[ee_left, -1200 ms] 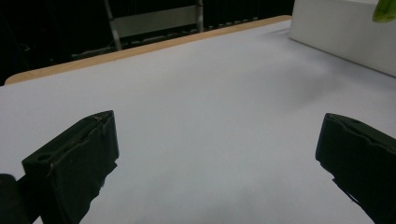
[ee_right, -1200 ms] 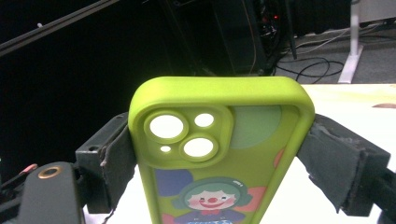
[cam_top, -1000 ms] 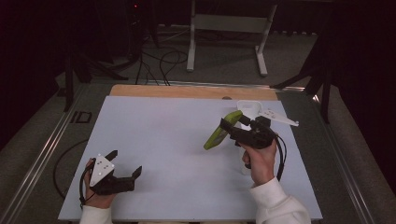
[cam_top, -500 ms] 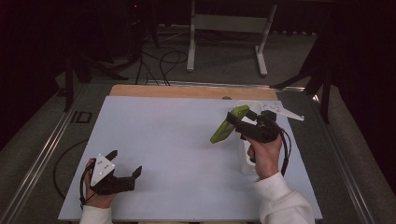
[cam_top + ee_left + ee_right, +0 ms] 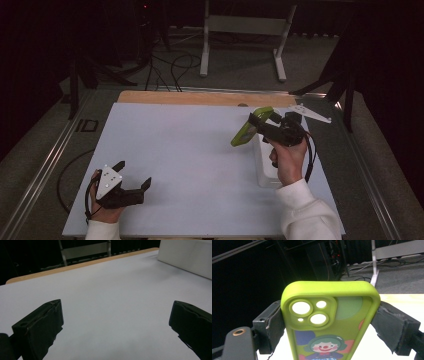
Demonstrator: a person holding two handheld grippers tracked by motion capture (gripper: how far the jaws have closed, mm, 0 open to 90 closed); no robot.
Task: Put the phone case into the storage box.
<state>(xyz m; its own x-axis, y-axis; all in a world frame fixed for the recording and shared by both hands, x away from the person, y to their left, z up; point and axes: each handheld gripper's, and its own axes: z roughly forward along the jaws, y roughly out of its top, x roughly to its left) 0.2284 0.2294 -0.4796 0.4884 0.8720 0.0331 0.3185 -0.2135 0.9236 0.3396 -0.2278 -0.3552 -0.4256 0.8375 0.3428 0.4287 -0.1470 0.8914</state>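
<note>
My right gripper [image 5: 262,122] is shut on a lime green phone case [image 5: 246,131], held tilted in the air above the right part of the table. In the right gripper view the phone case [image 5: 329,322] stands between the padded jaws, with camera cut-outs at its top and a clown picture below. My left gripper [image 5: 134,175] rests low near the table's front left corner, open, with nothing between its jaws. The left gripper view shows its two black jaws wide apart over bare white table [image 5: 112,297].
A white box [image 5: 266,167] lies on the table under my right hand, seen also as a white box [image 5: 190,255] at the far right of the left gripper view. A wooden strip [image 5: 200,98] edges the table's far side. Cables and a metal stand [image 5: 245,30] are on the floor beyond.
My right gripper has carried the phone case up and toward the far right of the table. The left gripper has stayed where it was.
</note>
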